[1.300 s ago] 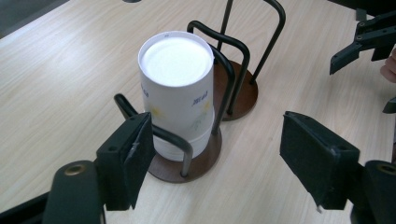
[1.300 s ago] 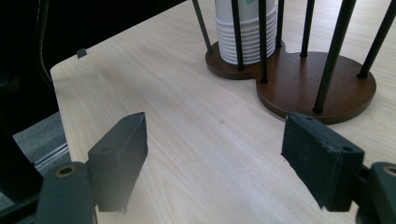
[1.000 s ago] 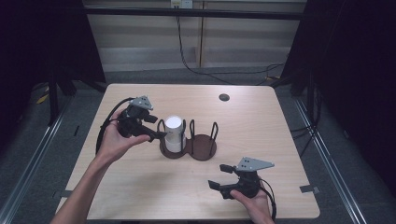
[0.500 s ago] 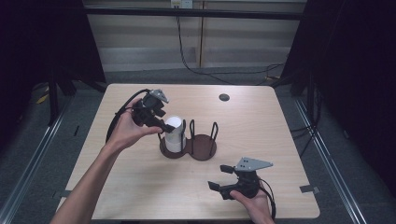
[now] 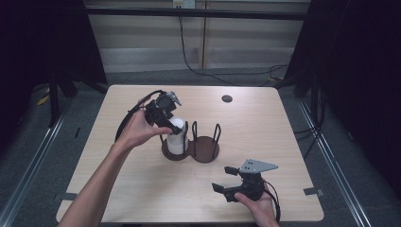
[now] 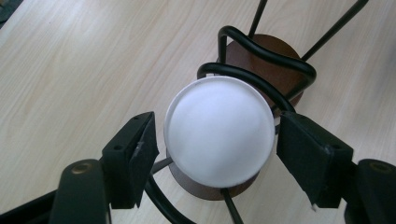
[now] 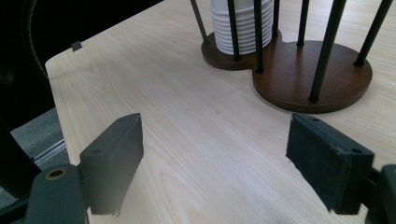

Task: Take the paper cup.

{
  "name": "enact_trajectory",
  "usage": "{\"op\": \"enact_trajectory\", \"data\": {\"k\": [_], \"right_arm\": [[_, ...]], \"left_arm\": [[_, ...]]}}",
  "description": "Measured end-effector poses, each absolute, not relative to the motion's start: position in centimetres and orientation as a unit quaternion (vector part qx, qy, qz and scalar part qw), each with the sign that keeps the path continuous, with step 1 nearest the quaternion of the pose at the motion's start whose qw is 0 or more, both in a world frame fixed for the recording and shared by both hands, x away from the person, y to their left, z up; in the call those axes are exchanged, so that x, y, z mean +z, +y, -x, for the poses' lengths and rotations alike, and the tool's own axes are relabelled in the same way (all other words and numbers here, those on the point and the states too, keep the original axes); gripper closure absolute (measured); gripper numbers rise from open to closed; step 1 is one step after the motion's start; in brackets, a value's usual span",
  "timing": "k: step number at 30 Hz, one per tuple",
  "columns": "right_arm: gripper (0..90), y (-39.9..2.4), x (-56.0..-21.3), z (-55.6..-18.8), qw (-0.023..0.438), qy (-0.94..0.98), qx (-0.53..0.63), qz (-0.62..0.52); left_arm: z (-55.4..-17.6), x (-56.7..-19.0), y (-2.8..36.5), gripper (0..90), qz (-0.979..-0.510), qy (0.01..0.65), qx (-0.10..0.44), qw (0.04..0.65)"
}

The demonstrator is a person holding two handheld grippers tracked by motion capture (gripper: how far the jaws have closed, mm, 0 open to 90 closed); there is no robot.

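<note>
Left claw (image 6: 215, 144), jaws just closing, brackets the paper cup stack (image 6: 218, 143) without contact; right gripper view shows ribbed cup rims. Right claw (image 7: 233, 163) spread.

gripper (image 6: 212, 154) jaws flank the white cup stack (image 6: 218, 130).

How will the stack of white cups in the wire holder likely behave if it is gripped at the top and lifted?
The stack of white cups looks thin-walled, so it is probably light and may dent under a hard squeeze. Its ribbed rims suggest nested cups, so only the top ones might lift off. The wire holder surrounds it, so tipping seems unlikely. The left hand-held gripper straddles the top, jaws closing.
</note>
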State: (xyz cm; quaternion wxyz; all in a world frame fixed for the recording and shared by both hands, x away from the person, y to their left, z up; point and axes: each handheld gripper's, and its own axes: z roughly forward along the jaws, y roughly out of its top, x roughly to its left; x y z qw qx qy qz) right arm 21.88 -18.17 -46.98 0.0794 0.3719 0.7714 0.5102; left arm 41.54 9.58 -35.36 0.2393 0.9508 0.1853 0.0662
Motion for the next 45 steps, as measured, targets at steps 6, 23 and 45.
{"op": "enact_trajectory", "data": {"k": [6, 23, 45], "right_arm": [[18.4, -18.19, -47.00, -21.91, 0.080, 0.771, 0.509, -0.374], [18.4, -18.26, -47.05, -21.88, 0.078, 0.771, 0.509, -0.374], [18.4, -18.06, -47.21, -21.98, 0.076, 0.771, 0.508, -0.375]], "left_arm": [[-41.74, -35.48, 8.97, 29.2, -0.956, 0.186, 0.059, 0.220], [-42.19, -36.25, 8.92, 34.5, -0.965, 0.187, 0.039, 0.179], [-42.05, -35.79, 9.17, 35.4, -0.965, 0.197, 0.021, 0.173]]}}
